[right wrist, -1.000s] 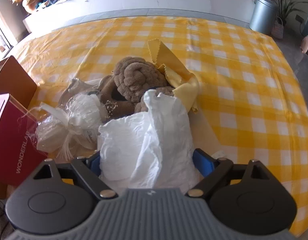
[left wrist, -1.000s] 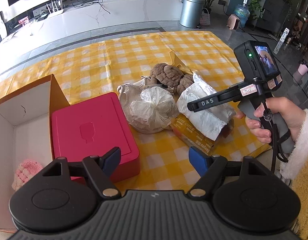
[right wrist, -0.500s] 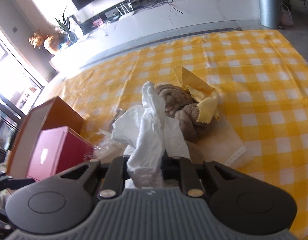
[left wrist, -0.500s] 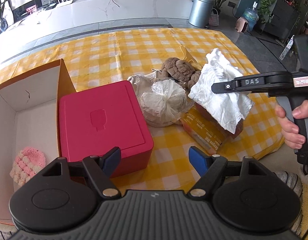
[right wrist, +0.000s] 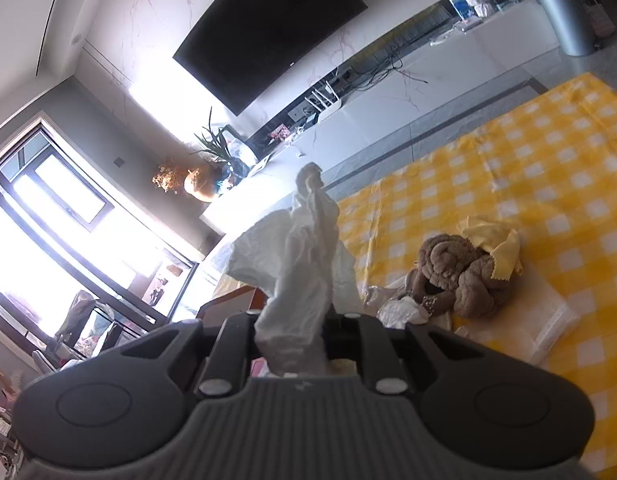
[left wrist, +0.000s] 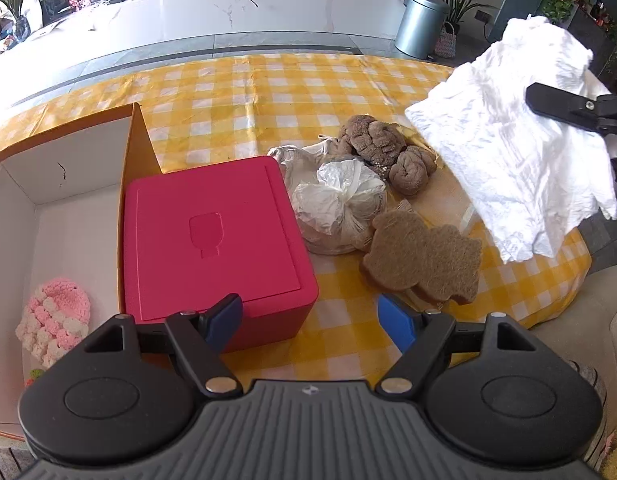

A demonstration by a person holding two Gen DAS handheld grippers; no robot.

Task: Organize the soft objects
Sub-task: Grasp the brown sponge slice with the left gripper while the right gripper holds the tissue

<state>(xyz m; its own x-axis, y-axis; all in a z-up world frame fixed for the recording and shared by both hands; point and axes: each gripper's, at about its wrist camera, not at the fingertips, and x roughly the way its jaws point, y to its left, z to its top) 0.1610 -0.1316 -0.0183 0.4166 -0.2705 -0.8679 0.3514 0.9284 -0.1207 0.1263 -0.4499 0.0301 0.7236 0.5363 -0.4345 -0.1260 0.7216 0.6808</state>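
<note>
Above yellow checked tablecloth [left wrist: 236,92], right claw [right wrist: 294,320] pinches white cloth [left wrist: 520,168]; left claw [left wrist: 310,320] gapes empty.

White cloth [left wrist: 516,152] lifted in right claw [left wrist: 548,106], red box [left wrist: 212,240] below

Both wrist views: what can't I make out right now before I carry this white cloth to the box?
- Right gripper pads: right wrist view, buried in the white cloth.
- Cardboard box near corner: left wrist view, covered by the left gripper body.
- Yellow cloth: left wrist view, almost wholly behind the brown plush and white cloth.
- White bag contents: too crumpled to tell.
</note>
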